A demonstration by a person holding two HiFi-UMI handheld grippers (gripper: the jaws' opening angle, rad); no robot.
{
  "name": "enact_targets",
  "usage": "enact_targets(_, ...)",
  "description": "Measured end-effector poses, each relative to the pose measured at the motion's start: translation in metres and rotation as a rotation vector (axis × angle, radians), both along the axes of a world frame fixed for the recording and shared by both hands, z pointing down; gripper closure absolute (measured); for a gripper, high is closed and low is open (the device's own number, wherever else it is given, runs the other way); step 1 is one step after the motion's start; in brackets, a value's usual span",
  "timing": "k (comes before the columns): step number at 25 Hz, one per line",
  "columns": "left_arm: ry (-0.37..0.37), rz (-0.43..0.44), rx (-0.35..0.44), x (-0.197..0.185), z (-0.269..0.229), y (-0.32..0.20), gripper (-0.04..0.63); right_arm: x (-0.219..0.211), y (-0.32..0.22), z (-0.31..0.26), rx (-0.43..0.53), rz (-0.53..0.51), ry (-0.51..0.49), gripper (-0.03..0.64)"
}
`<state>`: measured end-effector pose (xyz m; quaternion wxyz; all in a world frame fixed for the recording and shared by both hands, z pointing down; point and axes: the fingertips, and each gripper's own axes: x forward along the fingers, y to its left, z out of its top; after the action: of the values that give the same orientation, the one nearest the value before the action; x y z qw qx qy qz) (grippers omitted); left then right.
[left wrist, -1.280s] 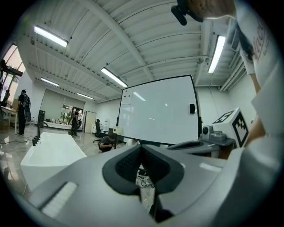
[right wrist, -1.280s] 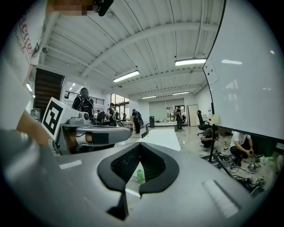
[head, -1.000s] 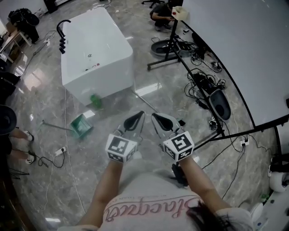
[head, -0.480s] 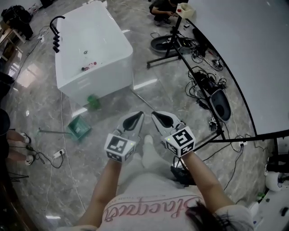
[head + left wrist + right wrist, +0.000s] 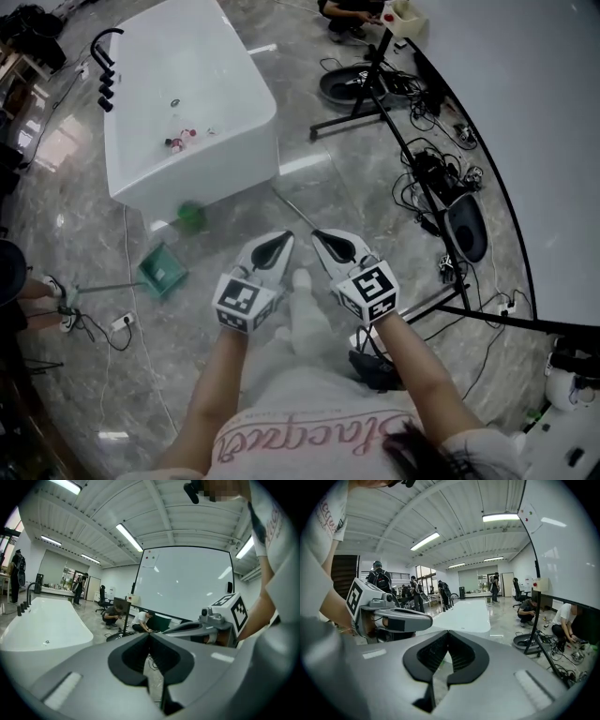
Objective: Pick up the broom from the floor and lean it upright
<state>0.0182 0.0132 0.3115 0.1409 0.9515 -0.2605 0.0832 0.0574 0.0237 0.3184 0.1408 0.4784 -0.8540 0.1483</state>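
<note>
A green broom head [image 5: 192,217] lies on the floor against the near wall of the white bathtub [image 5: 187,94]. A thin silvery pole [image 5: 292,210] lies on the floor off the tub's near corner; whether it joins the green head I cannot tell. My left gripper [image 5: 281,240] and right gripper [image 5: 321,234] are held side by side above the floor, both shut and empty, their tips just short of the pole's near end. The left gripper's own view shows its tips [image 5: 149,633] meeting. So do the right gripper's tips [image 5: 448,632] in its view. Neither gripper view shows the broom.
A green dustpan [image 5: 161,272] with a long handle lies left of the grippers. A black tripod stand [image 5: 375,94] and tangled cables [image 5: 441,178] run along the curved white board [image 5: 525,112] on the right. Someone's feet [image 5: 56,295] stand at the left edge; people crouch by the stand.
The person has stepped closer to the bathtub. The tub, the green head and the pole now sit nearer the grippers, which stay shut and side by side.
</note>
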Motion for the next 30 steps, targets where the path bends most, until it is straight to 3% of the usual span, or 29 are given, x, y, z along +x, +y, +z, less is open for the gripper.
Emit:
enact_targets(8, -0.056, -0.05, -0.057, 0.038, 0.044, -0.07, 0.596, 0.042, -0.049, 0.058, -0.112, 0.018, -0.003, 0.615)
enact_targets(14, -0.073, -0.088, -0.165, 0.043, 0.092, -0.093, 0.596, 0.06, -0.064, 0.104, -0.204, 0.051, -0.021, 0.615)
enact_targets(23, -0.117, -0.036, -0.257, 0.061, 0.163, -0.101, 0.597, 0.056, -0.089, 0.175, -0.271, 0.087, -0.033, 0.615)
enact_targets(30, -0.141, 0.013, -0.308, 0.069, 0.248, -0.106, 0.596, 0.059, -0.099, 0.267, -0.356, 0.149, -0.001, 0.614)
